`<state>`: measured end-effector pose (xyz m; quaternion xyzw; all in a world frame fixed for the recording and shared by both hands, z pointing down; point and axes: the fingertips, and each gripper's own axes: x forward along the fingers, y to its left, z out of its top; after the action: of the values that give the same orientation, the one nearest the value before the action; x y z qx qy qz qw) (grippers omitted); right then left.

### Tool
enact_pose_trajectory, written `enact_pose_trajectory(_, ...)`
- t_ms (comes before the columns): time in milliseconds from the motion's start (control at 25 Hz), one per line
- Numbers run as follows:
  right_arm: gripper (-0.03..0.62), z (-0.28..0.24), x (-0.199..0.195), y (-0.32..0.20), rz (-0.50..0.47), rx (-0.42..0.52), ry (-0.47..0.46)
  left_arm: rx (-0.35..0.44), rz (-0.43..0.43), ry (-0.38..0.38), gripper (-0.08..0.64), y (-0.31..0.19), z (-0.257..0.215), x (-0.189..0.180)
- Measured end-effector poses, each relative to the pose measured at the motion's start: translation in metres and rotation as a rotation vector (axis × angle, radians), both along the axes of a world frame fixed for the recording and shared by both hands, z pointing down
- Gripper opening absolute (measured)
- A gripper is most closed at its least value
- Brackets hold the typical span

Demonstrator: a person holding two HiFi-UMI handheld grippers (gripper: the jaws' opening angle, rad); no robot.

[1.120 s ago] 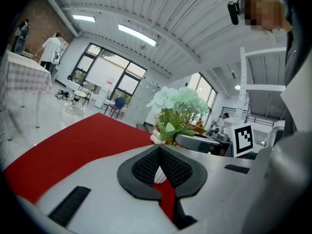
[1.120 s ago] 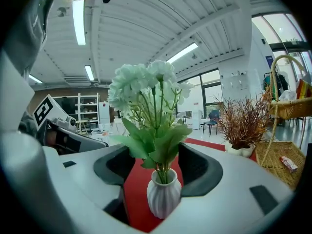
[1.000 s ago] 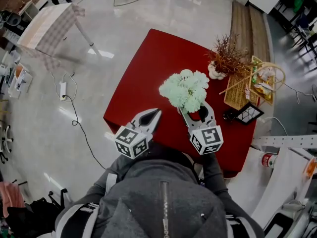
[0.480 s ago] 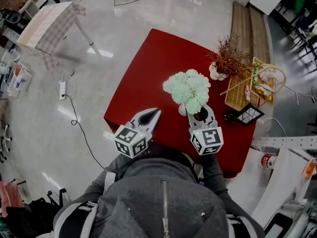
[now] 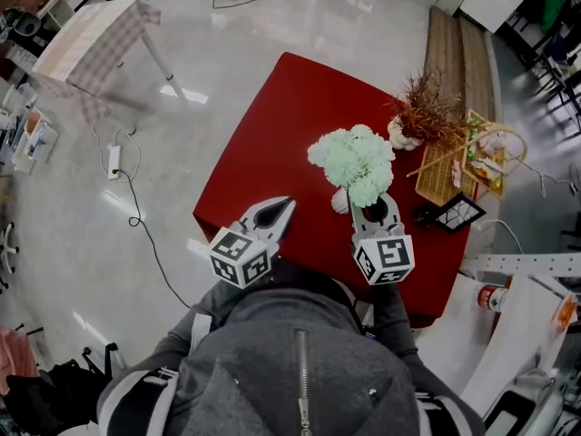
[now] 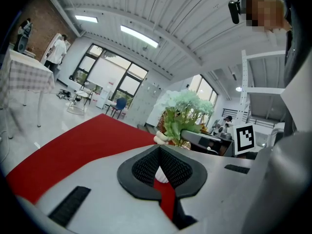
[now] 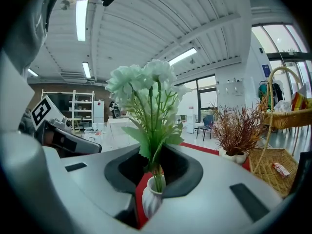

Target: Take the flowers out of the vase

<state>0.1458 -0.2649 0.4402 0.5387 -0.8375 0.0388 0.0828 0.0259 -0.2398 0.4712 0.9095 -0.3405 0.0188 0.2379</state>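
A bunch of pale green flowers stands in a small white ribbed vase on the red table. My right gripper reaches in level just above the vase's mouth. In the right gripper view its jaws are closing round the green stems, with the leaves pinched at the tips of the right gripper and the vase below. My left gripper hovers shut and empty over the table's near edge, left of the vase. From the left gripper the flowers show ahead to the right.
A dried reddish plant in a white pot stands behind the flowers. A wicker basket and a small black picture frame lie at the table's right end. A checked-cloth table stands far left on the shiny floor.
The right gripper's jaws have come together round the flower stems above the vase. The left gripper has stayed where it was.
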Motion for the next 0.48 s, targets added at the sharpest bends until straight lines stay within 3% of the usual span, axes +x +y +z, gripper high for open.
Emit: enact_pose_trajectory(480,0.061,-0.031,0.0,-0.004,-0.008,0.065,0.003,-0.001,-0.039,0.026,0.006,0.0,0.001,-0.014)
